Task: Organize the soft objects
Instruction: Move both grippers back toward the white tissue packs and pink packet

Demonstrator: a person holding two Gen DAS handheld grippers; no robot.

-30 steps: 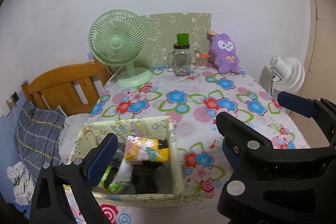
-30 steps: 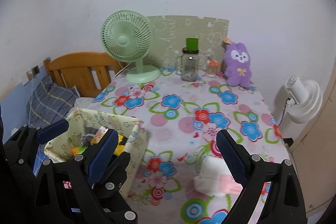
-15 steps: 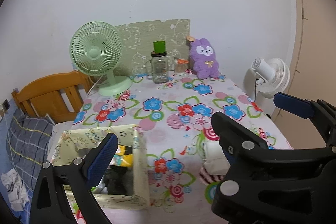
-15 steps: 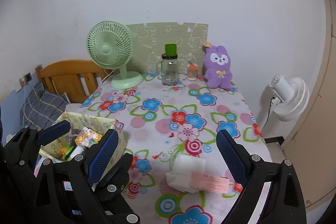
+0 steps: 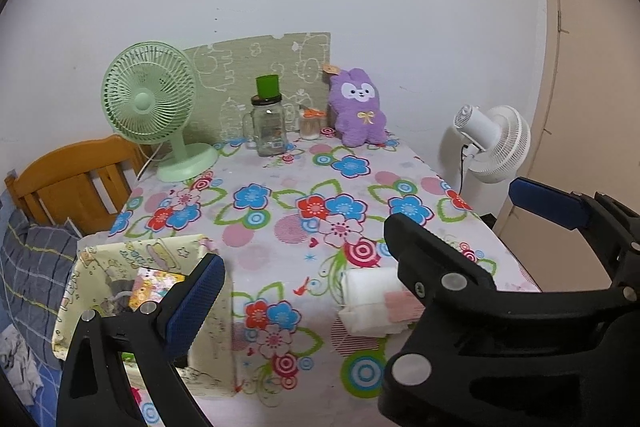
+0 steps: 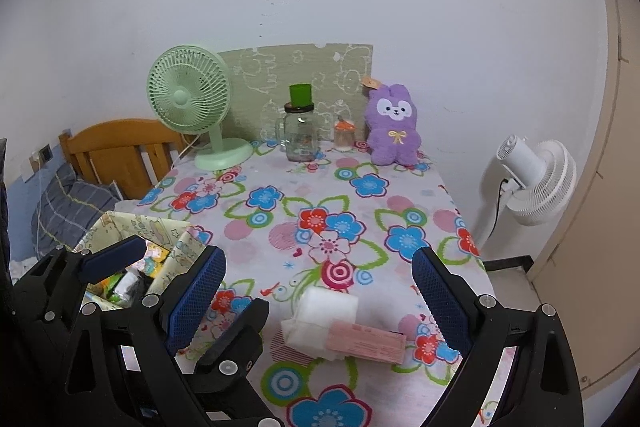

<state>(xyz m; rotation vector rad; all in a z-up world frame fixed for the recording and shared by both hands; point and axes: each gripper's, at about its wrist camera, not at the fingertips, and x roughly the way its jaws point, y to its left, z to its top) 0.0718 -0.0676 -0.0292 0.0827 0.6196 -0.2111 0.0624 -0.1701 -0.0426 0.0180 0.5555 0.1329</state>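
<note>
Above tablecloth (image 6: 304, 187) | right gripper (image 6: 316, 291) wide over white pack (image 6: 328, 323)

You have two fans (image 6: 188, 99) (image 6: 534, 179), one purple plush (image 6: 394, 125), one glass jar (image 6: 301, 133), one fabric box (image 5: 132, 267), one white folded bundle (image 6: 328, 319) on the desk (image 6: 280, 227).

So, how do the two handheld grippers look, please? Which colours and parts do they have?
Both look alike. The left gripper and the right gripper have angular matte black plastic bodies with round silver screw heads. Each finger carries a flat blue pad with a fine mesh texture. No cables, markings, hands or sleeves are visible.
</note>
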